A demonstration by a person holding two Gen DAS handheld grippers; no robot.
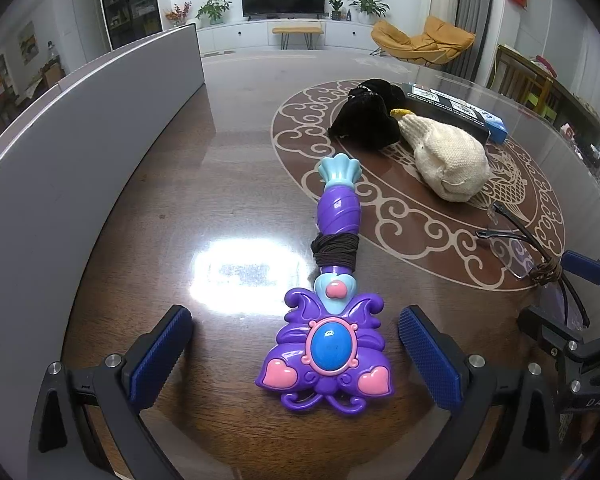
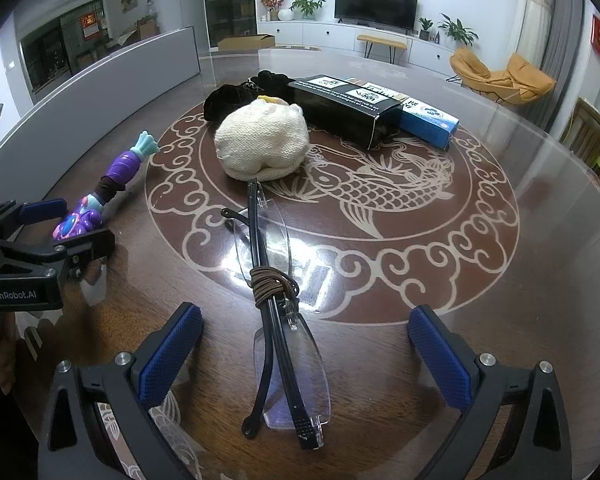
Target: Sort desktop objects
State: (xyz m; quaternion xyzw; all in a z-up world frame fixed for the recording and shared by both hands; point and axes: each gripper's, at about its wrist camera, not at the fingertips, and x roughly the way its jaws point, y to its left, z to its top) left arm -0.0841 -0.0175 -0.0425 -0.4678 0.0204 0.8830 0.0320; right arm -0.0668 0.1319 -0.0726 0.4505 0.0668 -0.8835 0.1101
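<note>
Purple toy wand (image 1: 332,312) lies flat on wooden table (image 1: 228,184) btwn wide-open fingers of left gripper (image 1: 296,354), not gripped. Right gripper (image 2: 306,354) also spread wide, empty, w/ folded glasses (image 2: 278,312) btwn its fingers. Cream knit pouch (image 2: 264,146), black pouch (image 1: 370,114) & boxes (image 2: 342,110) farther back.

The right gripper (image 2: 304,354) is wide open, its blue pads on both sides of the folded glasses (image 2: 278,300), not touching them. A brown cord (image 2: 266,282) is wound around the glasses. Beyond lie a cream knitted pouch (image 2: 262,146), a black box (image 2: 342,110) and a blue box (image 2: 430,122). At left, the left gripper (image 2: 66,224) stands around a purple toy (image 2: 108,188), on the table (image 2: 500,280).
</note>
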